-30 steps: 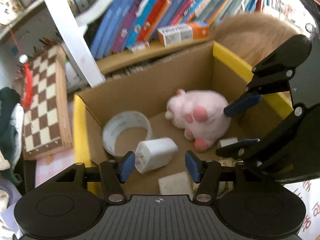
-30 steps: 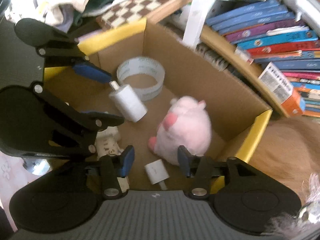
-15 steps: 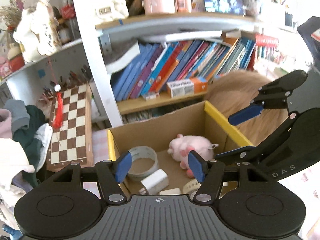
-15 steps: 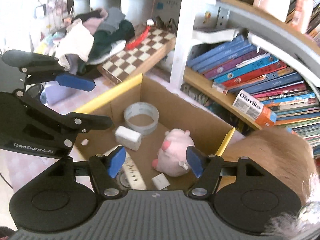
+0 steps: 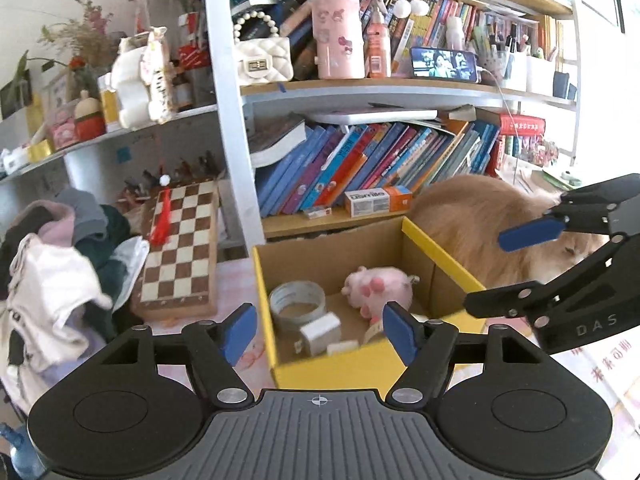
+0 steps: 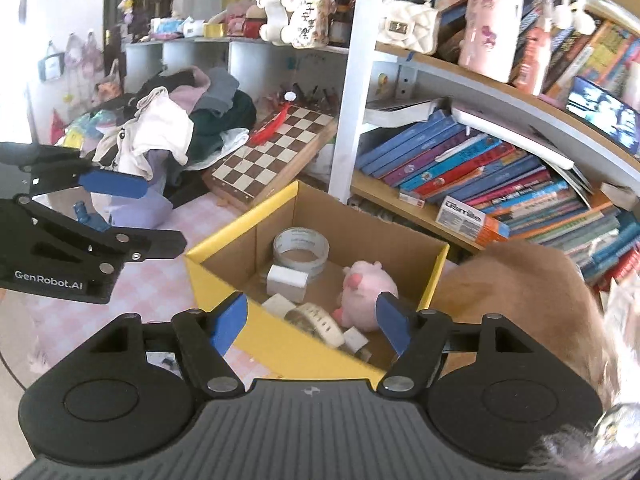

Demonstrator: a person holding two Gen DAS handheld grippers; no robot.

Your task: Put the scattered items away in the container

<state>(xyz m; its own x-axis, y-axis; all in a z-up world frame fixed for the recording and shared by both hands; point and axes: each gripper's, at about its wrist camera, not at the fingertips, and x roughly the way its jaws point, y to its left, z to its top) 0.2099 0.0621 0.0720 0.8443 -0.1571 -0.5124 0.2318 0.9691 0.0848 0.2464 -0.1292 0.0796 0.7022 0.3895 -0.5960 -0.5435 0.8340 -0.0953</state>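
Note:
A cardboard box with a yellow rim (image 5: 436, 250) (image 6: 236, 226) stands on the floor by the bookshelf. Inside lie a pink plush pig (image 5: 378, 290) (image 6: 366, 290), a roll of tape (image 5: 297, 300) (image 6: 301, 246), a white charger block (image 5: 320, 332) (image 6: 286, 279) and a white power strip (image 6: 320, 322). My left gripper (image 5: 318, 334) is open and empty, held back above the box's near edge. My right gripper (image 6: 312, 322) is open and empty, also above the box. Each gripper shows at the side of the other's view.
A chessboard (image 5: 180, 252) (image 6: 276, 146) leans beside the box. A pile of clothes (image 5: 52, 280) (image 6: 168, 128) lies to the left. A bookshelf with books (image 5: 360, 168) stands behind. A furry tan animal (image 5: 492, 220) (image 6: 520, 300) lies against the box's right side.
Both grippers have pulled up and back out of the box, so the box now looks smaller and farther. Both stay open and empty.

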